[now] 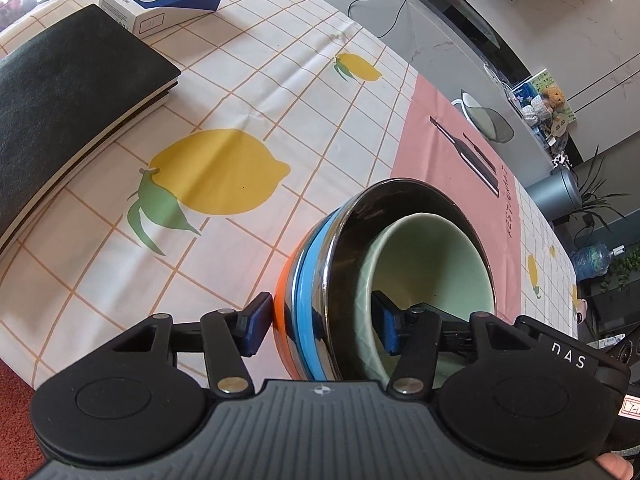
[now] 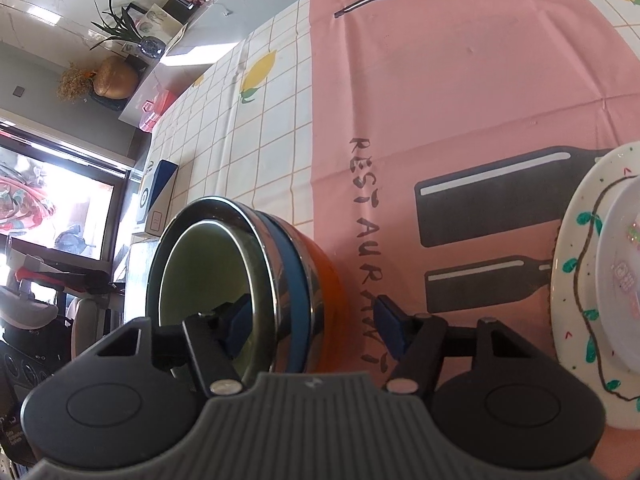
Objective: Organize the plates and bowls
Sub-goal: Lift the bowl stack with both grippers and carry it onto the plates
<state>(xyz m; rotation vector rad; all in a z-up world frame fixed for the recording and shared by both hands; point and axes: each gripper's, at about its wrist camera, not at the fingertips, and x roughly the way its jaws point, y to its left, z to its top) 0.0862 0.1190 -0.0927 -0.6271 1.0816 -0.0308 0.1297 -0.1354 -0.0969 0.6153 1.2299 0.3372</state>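
The bowl stack (image 1: 384, 280) sits at lower centre of the left wrist view and lower left of centre in the right wrist view (image 2: 256, 292). It consists of a green bowl (image 1: 436, 268) nested in a steel bowl (image 1: 348, 232) with a blue band and an orange base. The stack appears tilted, its opening turned toward the right in the left view.

Left gripper (image 1: 324, 326): jaws partly open and straddling the stack wall, one pad against the orange outside, the other inside the green bowl. Firm clamping cannot be confirmed.

Right gripper (image 2: 312, 326): jaws likewise straddle the wall from the opposite side, one pad inside the green bowl, the other standing slightly apart from the orange side.

Below lies a lemon-print cloth (image 1: 260, 92) with a pink mat (image 2: 460, 92) on the surface. A decorated plate (image 2: 580, 280) carrying a white plate (image 2: 624, 272) occupies the right edge of the right view. A black book (image 1: 72, 92) and a white box (image 1: 160, 4) lie at upper left of the left view
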